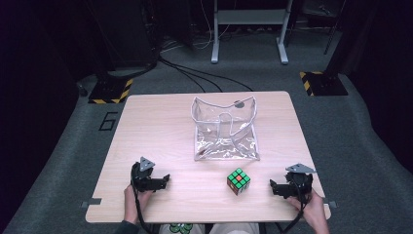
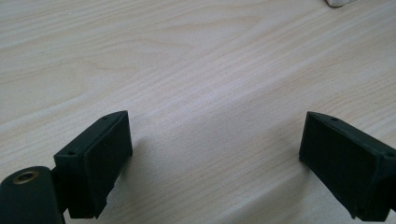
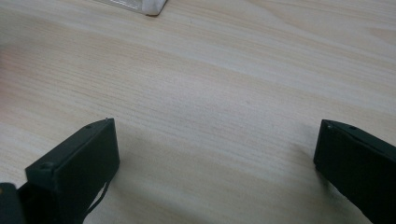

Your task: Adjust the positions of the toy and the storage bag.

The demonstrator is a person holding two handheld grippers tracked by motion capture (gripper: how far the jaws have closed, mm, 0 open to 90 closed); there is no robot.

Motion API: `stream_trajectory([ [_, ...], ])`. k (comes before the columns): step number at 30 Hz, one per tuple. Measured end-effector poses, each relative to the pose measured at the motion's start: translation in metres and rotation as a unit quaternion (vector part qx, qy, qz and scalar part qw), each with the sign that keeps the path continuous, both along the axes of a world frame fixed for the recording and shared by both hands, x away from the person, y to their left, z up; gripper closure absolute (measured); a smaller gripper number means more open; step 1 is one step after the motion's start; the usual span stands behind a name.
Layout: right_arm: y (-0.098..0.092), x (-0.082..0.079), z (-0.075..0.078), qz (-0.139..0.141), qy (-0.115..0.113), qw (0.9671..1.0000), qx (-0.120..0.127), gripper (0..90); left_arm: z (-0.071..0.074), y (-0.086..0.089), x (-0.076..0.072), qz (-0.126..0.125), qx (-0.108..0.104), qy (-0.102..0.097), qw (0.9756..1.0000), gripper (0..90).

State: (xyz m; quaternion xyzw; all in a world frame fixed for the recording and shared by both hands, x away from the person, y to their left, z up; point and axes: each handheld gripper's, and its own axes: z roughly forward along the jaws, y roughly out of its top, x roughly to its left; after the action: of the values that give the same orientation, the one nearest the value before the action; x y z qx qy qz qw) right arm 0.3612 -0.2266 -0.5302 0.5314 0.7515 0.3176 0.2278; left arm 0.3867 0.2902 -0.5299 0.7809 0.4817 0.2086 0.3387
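Note:
A clear plastic bag (image 1: 225,130) with white piping lies open at the middle of the wooden table (image 1: 146,136). In front of it sits a puzzle cube (image 1: 238,181), green on top with a red centre square. My left gripper (image 1: 164,180) rests near the front left edge, held by a hand, open with bare wood between its jaws (image 2: 215,154). My right gripper (image 1: 273,187) sits to the cube's right, a short gap away, also open over bare wood (image 3: 215,163). A corner of the bag (image 3: 148,6) peeks in at the top of the right gripper view.
Black cables (image 1: 195,73) run across the grey carpet beyond the table. A white metal stand (image 1: 248,34) is at the back. Yellow-and-black striped plates (image 1: 113,91) (image 1: 321,84) lie on the floor at both far corners.

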Motion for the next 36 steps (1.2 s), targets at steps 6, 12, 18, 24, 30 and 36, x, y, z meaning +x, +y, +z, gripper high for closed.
stream_trajectory([
  [6, -0.0036, -0.0014, 0.0001, 0.011, 0.002, 0.9999, 0.000, 0.0, -0.0001, -0.0001, 0.0002, -0.001, -0.001, 0.001, 1.0000, 9.2],
  [12, -0.0024, -0.0005, 0.0001, 0.010, 0.001, 1.0000, 0.000, 0.0, 0.0002, 0.0002, 0.0003, -0.003, 0.002, 0.002, 1.0000, 9.2],
  [18, -0.0008, -0.0006, 0.0007, 0.010, -0.003, 0.9999, -0.007, 0.0, 0.0001, -0.0007, 0.0018, -0.003, 0.001, 0.000, 1.0000, 9.2],
  [24, 0.0012, -0.0010, 0.0009, 0.005, -0.006, 0.9999, -0.011, 0.0, 0.0001, -0.0014, 0.0013, 0.003, -0.001, 0.000, 1.0000, 9.3],
  [30, -0.0007, 0.0009, 0.0007, 0.003, 0.003, 1.0000, -0.002, 0.2, 0.0009, -0.0015, 0.0022, -0.003, 0.000, 0.006, 1.0000, 9.1],
  [36, 0.0004, 0.0023, 0.0030, -0.002, 0.015, 0.9999, 0.000, 0.4, 0.0021, -0.0027, 0.0043, -0.013, 0.008, 0.020, 0.9997, 4.9],
])
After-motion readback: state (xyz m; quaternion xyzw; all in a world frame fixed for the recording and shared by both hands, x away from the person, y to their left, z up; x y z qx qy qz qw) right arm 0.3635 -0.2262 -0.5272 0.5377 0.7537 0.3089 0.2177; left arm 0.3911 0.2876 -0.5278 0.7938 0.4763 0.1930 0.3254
